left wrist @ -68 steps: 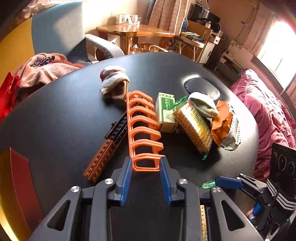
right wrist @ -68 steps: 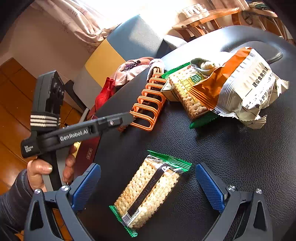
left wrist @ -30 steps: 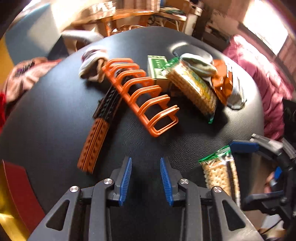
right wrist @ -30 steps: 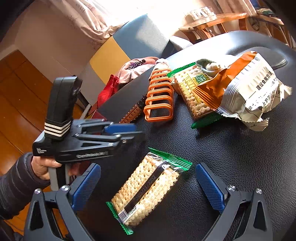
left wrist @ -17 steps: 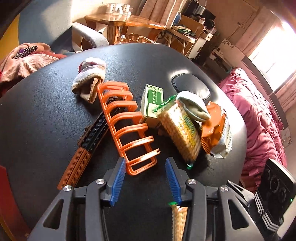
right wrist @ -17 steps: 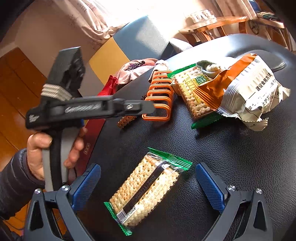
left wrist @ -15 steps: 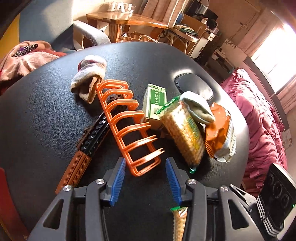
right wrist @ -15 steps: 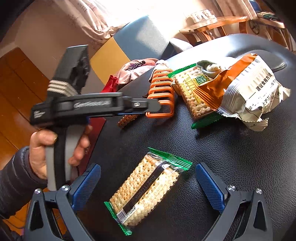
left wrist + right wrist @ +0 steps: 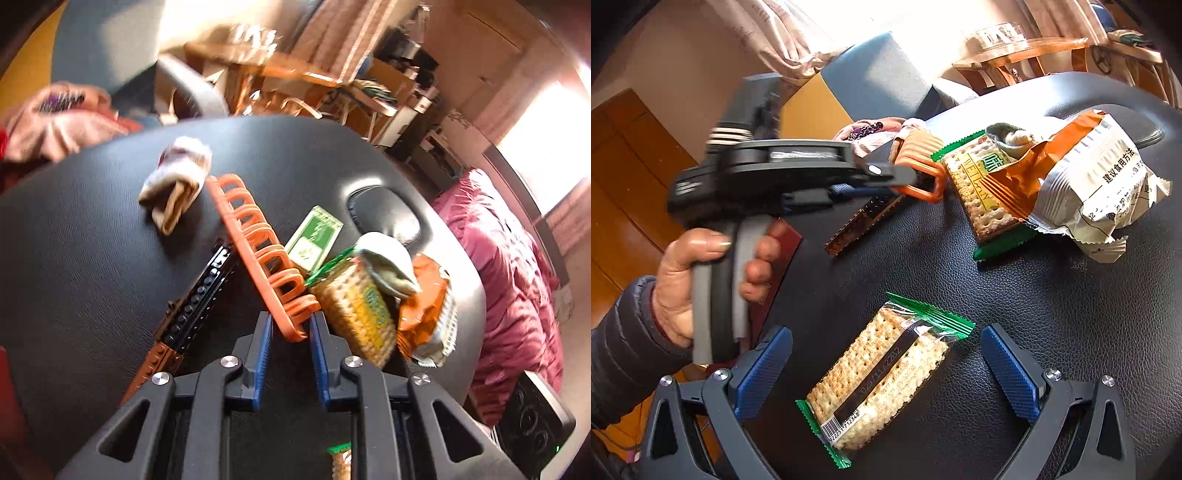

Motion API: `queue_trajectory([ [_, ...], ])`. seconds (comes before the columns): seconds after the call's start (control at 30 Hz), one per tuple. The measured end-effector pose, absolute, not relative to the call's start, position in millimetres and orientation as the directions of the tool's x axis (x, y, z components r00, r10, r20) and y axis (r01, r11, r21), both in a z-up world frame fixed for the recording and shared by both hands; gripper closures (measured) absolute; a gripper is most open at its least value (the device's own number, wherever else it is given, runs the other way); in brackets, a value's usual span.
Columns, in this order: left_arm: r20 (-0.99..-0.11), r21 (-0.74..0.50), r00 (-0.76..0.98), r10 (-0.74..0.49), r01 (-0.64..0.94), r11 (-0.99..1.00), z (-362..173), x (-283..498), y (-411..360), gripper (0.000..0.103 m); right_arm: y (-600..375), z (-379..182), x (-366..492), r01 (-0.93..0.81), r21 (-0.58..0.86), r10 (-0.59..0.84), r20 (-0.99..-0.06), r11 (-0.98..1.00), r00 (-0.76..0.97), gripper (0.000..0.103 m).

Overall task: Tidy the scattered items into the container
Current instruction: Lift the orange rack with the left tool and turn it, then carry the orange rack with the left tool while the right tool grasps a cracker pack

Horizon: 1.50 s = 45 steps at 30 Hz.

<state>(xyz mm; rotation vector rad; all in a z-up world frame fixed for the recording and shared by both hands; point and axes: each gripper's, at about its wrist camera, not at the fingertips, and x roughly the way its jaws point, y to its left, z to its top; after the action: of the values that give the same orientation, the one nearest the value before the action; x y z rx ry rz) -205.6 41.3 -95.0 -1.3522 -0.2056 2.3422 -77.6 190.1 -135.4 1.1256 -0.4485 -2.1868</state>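
Note:
My left gripper is shut on the near end of an orange plastic rack, which is tipped up on its edge; it also shows in the right wrist view. A black and brown brick strip lies left of it. A rolled sock, a green box, a cracker pack and an orange snack bag lie around it. My right gripper is open, its fingers either side of a second cracker pack on the black table.
A dark oval dish sits behind the snacks. A blue and yellow armchair with pink clothes stands beyond the table. A red flat object lies at the table's left edge. A pink bedspread is at the right.
My left gripper has moved forward and closed on the end of the orange rack, and the rack has tipped up from flat onto its edge. The right gripper has not moved.

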Motion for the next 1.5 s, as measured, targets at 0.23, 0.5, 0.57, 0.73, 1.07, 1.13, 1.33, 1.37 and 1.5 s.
queue_trajectory([
  [0.23,-0.757,-0.323,-0.456,0.468,-0.362,-0.875,-68.1,-171.2,25.8,0.086,178.6,-136.4,-76.0,0.363,0.545,-0.654,-0.608,-0.756,-0.45,0.0],
  [0.5,-0.781,-0.361,-0.429,0.454,-0.283,-0.888,-74.1,-167.3,3.3,0.067,171.8,-138.8,-75.3,0.347,0.542,-0.642,-0.609,-0.765,-0.465,0.0],
  [0.57,-0.781,-0.366,-0.425,0.458,-0.283,-0.886,-74.1,-174.8,7.5,0.066,171.7,-141.2,-76.9,0.347,0.539,-0.64,-0.61,-0.767,-0.468,0.0],
  [0.73,-0.793,-0.377,-0.398,0.461,-0.274,-0.885,-82.7,-198.6,23.1,0.064,171.7,-142.8,-76.1,0.363,0.533,-0.644,-0.606,-0.764,-0.467,0.0],
  [1.07,-0.84,-0.339,-0.349,0.416,-0.26,-0.904,-116.7,-220.4,36.0,0.081,171.5,-148.2,-74.0,0.377,0.536,-0.655,-0.598,-0.755,-0.462,0.0],
  [1.13,-0.838,-0.316,-0.364,0.406,-0.283,-0.906,-111.8,-210.0,34.0,0.082,175.0,-148.4,-73.6,0.38,0.534,-0.655,-0.597,-0.755,-0.463,0.0],
  [1.33,-0.811,-0.254,-0.405,0.422,-0.405,-0.878,-80.9,-155.1,21.3,0.084,187.6,-144.8,-63.4,0.385,0.517,-0.645,-0.606,-0.764,-0.466,0.0],
  [1.37,-0.81,-0.254,-0.402,0.426,-0.414,-0.874,-77.8,-145.6,17.7,0.084,187.5,-144.5,-63.7,0.383,0.516,-0.643,-0.609,-0.766,-0.465,0.0],
  [1.5,-0.817,-0.249,-0.397,0.417,-0.409,-0.878,-76.1,-110.5,-1.1,0.085,187.3,-141.3,-64.4,0.371,0.5,-0.622,-0.632,-0.783,-0.462,0.0],
])
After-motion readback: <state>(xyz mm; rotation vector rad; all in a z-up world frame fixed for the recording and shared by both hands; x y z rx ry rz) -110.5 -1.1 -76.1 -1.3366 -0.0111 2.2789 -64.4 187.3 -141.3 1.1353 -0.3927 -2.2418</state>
